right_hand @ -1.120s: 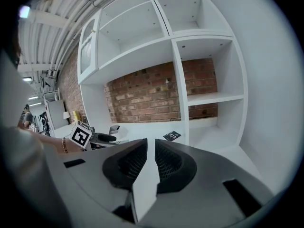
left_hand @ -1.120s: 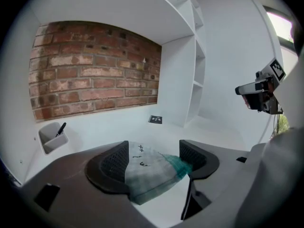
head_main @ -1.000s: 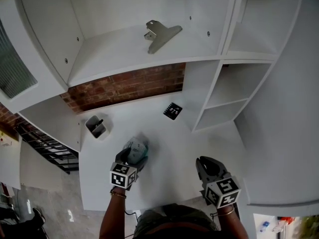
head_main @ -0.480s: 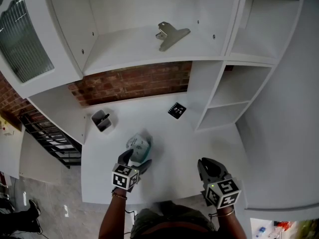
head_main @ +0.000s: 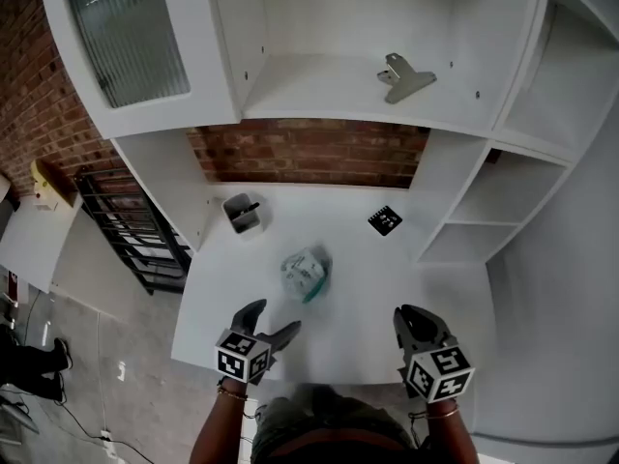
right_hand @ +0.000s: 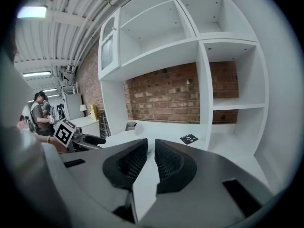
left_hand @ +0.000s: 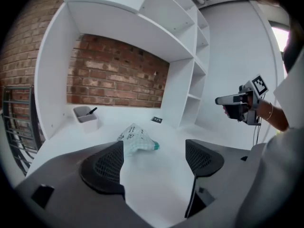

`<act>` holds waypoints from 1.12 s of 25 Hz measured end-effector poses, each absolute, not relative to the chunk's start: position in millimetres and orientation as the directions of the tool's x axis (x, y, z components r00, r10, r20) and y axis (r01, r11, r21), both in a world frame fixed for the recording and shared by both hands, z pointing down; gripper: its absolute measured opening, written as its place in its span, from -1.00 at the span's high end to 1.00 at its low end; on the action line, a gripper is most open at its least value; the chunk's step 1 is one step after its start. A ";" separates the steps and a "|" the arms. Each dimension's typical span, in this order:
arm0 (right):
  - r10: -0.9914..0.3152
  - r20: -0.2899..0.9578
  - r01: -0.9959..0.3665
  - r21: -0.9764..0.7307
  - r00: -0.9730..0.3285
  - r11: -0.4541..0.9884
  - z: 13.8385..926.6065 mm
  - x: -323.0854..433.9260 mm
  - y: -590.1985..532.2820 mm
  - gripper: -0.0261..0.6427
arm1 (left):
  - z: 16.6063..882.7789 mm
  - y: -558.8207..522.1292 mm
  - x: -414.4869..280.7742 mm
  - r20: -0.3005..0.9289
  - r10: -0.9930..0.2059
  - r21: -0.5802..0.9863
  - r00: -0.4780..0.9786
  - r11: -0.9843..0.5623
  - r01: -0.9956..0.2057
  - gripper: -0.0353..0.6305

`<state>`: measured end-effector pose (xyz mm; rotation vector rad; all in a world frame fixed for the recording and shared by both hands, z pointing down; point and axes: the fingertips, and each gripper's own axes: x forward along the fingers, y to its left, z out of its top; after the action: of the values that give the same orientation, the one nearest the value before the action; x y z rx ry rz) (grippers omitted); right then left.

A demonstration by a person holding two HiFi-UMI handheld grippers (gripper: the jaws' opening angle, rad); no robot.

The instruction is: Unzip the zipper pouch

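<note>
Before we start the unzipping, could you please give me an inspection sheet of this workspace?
Surface: white desk.
Job's things: zipper pouch lies mid-desk, untouched.
Clutter: grey pen holder and black marker card at the back; metal clip on the shelf.
Grippers: left gripper fingers have just been opening, nothing between them; right gripper shut, empty.
Cables: thin lead hanging by the right gripper.
Surroundings: brick wall, white shelving, black railing.

Head camera: high, steeply down on white desk top (head_main: 358,298). Cameras on left gripper (head_main: 272,319) and right gripper (head_main: 411,315): low over it, facing red brick back wall (head_main: 309,153). All three share black square card (head_main: 385,220).
</note>
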<state>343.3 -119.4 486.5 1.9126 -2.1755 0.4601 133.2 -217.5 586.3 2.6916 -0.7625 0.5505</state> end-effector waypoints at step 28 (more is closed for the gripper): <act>-0.869 0.329 -0.928 -0.080 -0.370 0.365 480.2 242.9 -142.0 0.92 | 502.6 -134.0 8.7 0.149 -0.670 0.190 0.727 -0.702 -0.686 0.86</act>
<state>242.9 -142.0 480.2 1.6084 -2.3956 0.3708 8.7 -134.0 502.6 2.6991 -1.0768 0.1001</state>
